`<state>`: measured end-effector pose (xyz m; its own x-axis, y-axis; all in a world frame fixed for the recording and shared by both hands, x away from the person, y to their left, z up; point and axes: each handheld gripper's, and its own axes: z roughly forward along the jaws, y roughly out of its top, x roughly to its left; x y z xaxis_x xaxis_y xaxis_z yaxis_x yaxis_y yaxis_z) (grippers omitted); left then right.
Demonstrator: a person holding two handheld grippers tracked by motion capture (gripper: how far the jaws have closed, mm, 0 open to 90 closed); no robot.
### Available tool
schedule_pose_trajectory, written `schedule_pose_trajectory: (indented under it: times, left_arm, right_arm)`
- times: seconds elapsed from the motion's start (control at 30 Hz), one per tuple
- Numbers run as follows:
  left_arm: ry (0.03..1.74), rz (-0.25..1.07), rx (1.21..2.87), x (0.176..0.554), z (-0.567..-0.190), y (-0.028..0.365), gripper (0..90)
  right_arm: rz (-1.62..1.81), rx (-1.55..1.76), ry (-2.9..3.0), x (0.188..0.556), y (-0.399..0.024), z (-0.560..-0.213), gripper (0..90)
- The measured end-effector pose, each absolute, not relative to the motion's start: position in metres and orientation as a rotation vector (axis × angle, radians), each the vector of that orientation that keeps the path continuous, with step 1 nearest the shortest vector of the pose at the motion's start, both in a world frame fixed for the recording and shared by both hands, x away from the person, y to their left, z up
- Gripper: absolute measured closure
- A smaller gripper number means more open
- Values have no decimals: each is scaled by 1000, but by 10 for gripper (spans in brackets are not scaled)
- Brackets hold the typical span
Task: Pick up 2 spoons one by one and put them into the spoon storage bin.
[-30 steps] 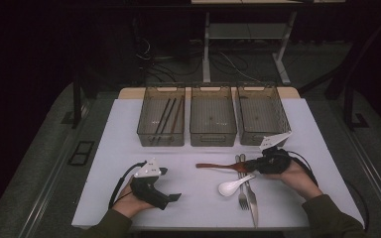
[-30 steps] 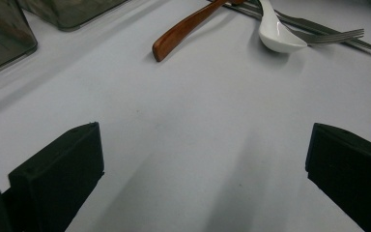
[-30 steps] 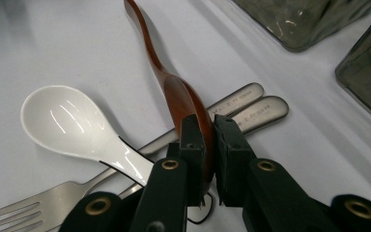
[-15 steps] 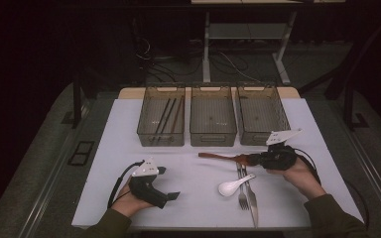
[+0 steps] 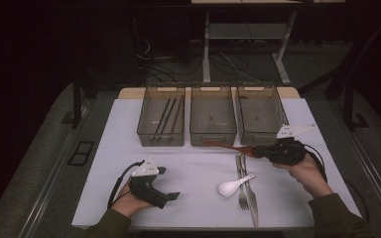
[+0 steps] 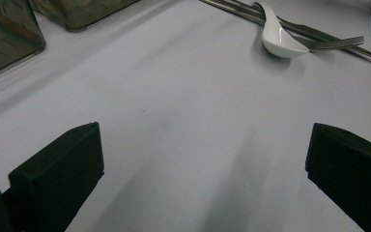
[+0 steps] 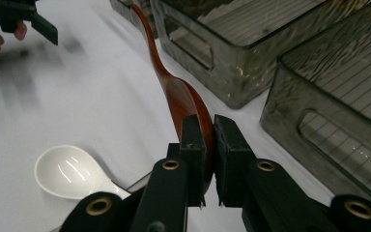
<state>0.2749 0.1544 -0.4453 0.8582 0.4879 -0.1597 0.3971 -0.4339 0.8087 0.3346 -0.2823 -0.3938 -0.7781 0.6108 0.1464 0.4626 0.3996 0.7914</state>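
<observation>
Left gripper (image 5: 171,196) rested low on white table (image 5: 193,208) at near edge, jaws spread wide, nothing between them; judged parked to keep sorting lane free. White spoon (image 5: 230,187) lain beside fork (image 5: 240,184) and knife (image 5: 250,191), awaiting sorting. Right gripper (image 7: 209,145) clamped narrow on bowl of wooden spoon (image 7: 183,99), handle pointed away toward left hand. Spoon carried level above table, just before middle bin (image 5: 213,130) and right bin (image 5: 261,94), likely for drop-in. Chopsticks (image 5: 167,116) seen in left bin (image 5: 151,131).
</observation>
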Motion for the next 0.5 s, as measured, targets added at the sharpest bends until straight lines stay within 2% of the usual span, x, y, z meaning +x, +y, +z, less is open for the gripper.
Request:
schedule_pose_trajectory:
  times: [0.5]
  left_arm:
    - [645,116,2071,275,-445,154,0]
  right_arm:
    - [1329,1065,2326,345,-285,-369,830]
